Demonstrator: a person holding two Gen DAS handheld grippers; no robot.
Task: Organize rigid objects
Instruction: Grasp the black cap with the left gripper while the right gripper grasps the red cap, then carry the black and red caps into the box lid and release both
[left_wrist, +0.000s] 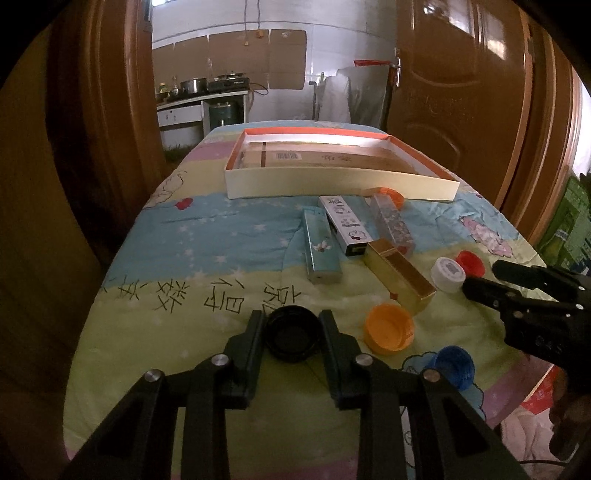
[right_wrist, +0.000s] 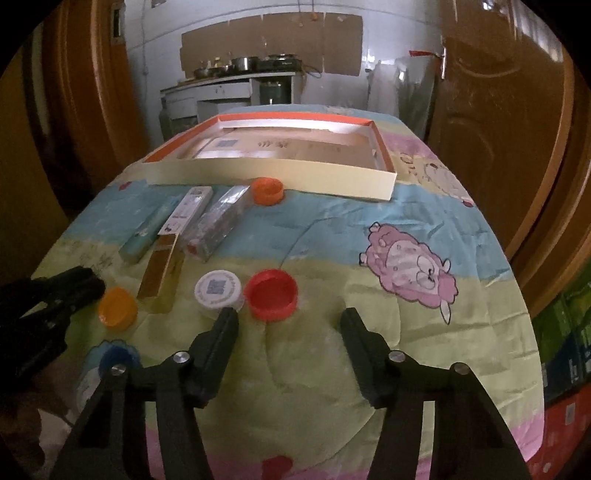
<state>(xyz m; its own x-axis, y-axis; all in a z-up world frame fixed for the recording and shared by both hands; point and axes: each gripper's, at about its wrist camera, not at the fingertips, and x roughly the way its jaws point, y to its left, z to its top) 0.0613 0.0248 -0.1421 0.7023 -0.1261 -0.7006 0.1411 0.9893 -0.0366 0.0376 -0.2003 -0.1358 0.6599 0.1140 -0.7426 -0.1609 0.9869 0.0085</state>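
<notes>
My left gripper (left_wrist: 291, 319) is shut on a black bottle cap (left_wrist: 291, 334) just above the quilt. My right gripper (right_wrist: 290, 319) is open and empty, just short of a red cap (right_wrist: 272, 293) and a white cap (right_wrist: 218, 289). It shows at the right in the left wrist view (left_wrist: 480, 277). An orange cap (left_wrist: 388, 328) and a blue cap (left_wrist: 452, 365) lie near the left gripper. Four slim boxes lie in the middle: teal (left_wrist: 319, 249), white (left_wrist: 343, 223), clear patterned (left_wrist: 393, 223), gold (left_wrist: 400, 275). Another orange cap (right_wrist: 266, 190) sits by the open tray box (left_wrist: 332, 184).
The cartoon quilt (right_wrist: 369, 206) covers a table whose edges drop off on both sides. Brown doors stand left and right (left_wrist: 454, 74). A kitchen counter with pots (left_wrist: 199, 92) is behind. Green and red cartons (right_wrist: 565, 332) stand at the right.
</notes>
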